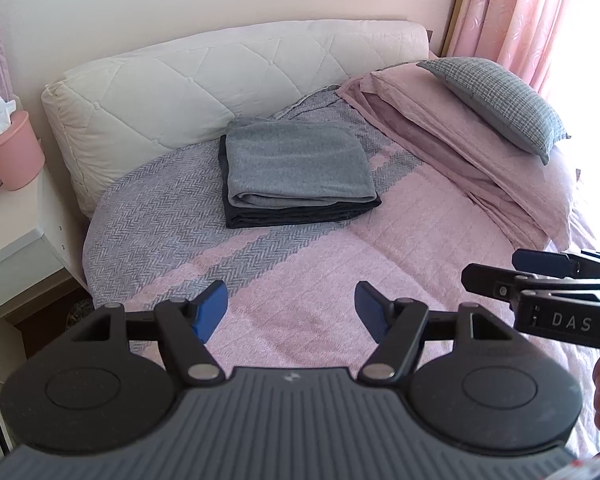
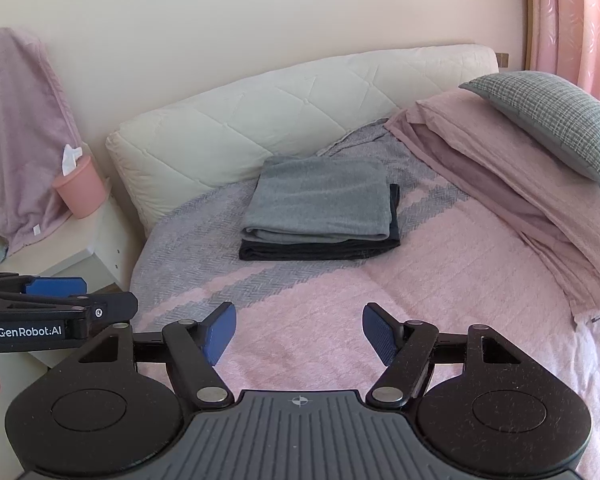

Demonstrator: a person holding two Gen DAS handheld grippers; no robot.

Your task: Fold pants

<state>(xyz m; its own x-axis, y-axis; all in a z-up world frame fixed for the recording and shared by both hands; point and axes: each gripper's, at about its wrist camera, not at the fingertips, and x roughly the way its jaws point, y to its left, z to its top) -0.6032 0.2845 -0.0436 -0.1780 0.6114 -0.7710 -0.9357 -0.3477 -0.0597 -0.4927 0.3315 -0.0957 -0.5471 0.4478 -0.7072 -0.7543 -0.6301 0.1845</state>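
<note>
Light grey pants (image 1: 296, 164) (image 2: 320, 200) lie folded into a neat rectangle on top of a folded dark garment (image 1: 300, 214) (image 2: 320, 250), near the head of the bed. My left gripper (image 1: 291, 310) hovers open over the pink bedspread, well short of the stack, with nothing between its blue pads. My right gripper (image 2: 299, 334) is open too, empty, at about the same distance. Each gripper shows in the other's view: the right one (image 1: 540, 276) at the right edge, the left one (image 2: 60, 300) at the left edge.
A cream quilted headboard cushion (image 1: 228, 80) runs behind the stack. To the right lie a folded pink quilt (image 1: 452, 128) and a grey checked pillow (image 1: 496, 104). A pink tissue holder (image 1: 14, 150) stands on the white nightstand (image 1: 12, 240) at left. Pink curtains (image 1: 540, 12) hang at right.
</note>
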